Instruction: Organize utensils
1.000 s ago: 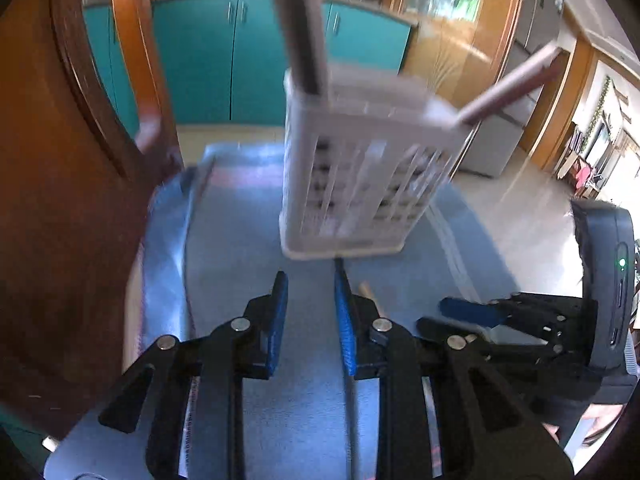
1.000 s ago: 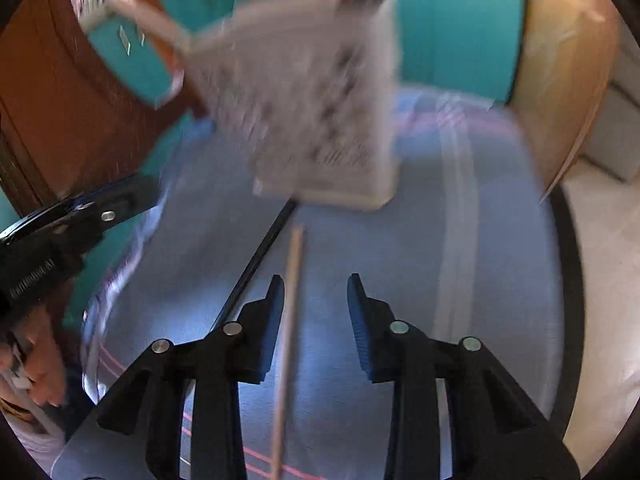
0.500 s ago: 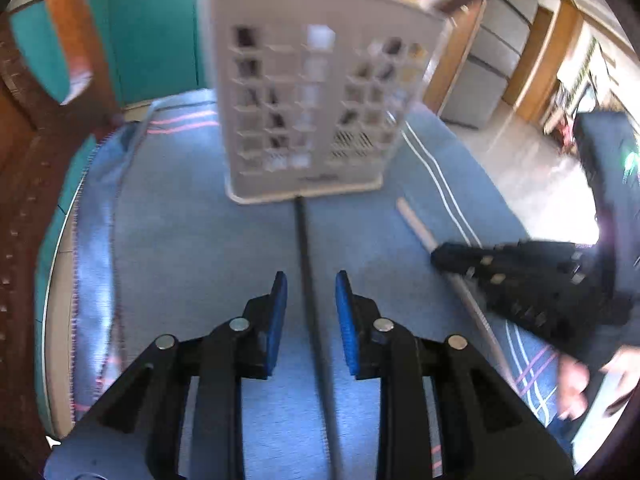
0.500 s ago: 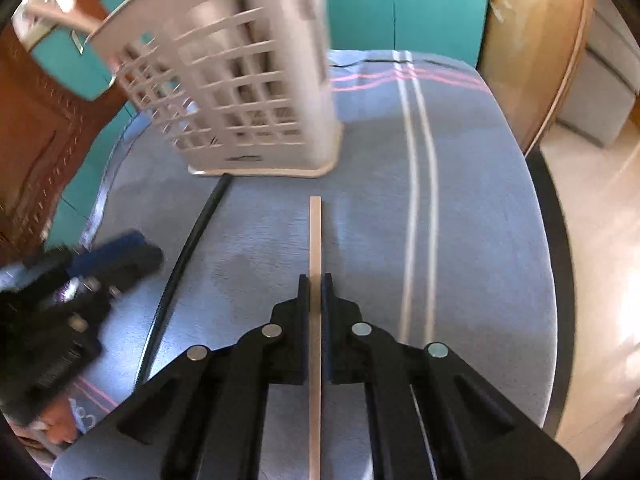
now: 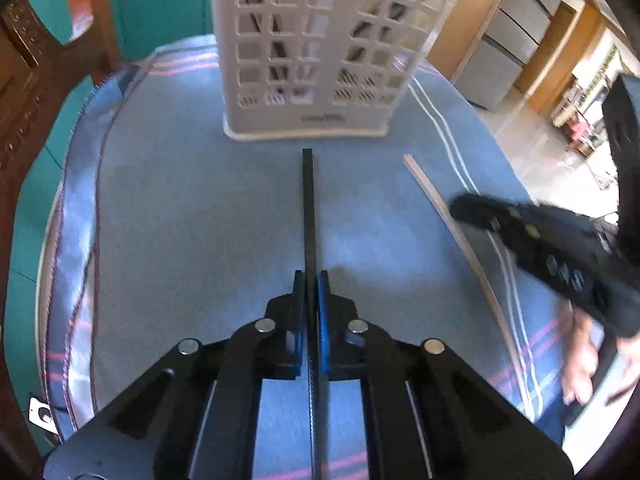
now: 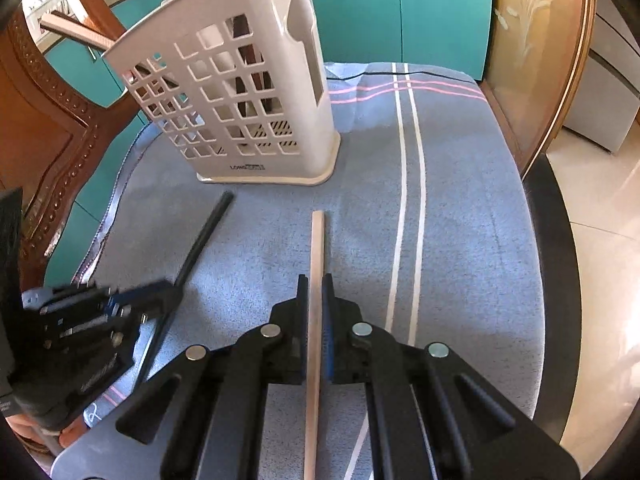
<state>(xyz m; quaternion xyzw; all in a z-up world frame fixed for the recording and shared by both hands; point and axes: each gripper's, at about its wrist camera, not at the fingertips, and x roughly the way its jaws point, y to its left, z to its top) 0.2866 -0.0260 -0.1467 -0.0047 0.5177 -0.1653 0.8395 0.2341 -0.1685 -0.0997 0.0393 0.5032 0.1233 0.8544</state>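
- Now left gripper (image 5: 308, 280) clamps black chopstick (image 5: 307, 200), right gripper (image 6: 315, 284) clamps wooden chopstick (image 6: 317, 248).
- Both sticks lie on blue cloth (image 6: 460, 220), tips toward white caddy (image 6: 248, 100); gripped low, likely for upright insertion.

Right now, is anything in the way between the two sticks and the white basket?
Nothing visible. Bare blue cloth lies between the black stick, the wooden stick and the basket. Other utensils already stand inside the basket.
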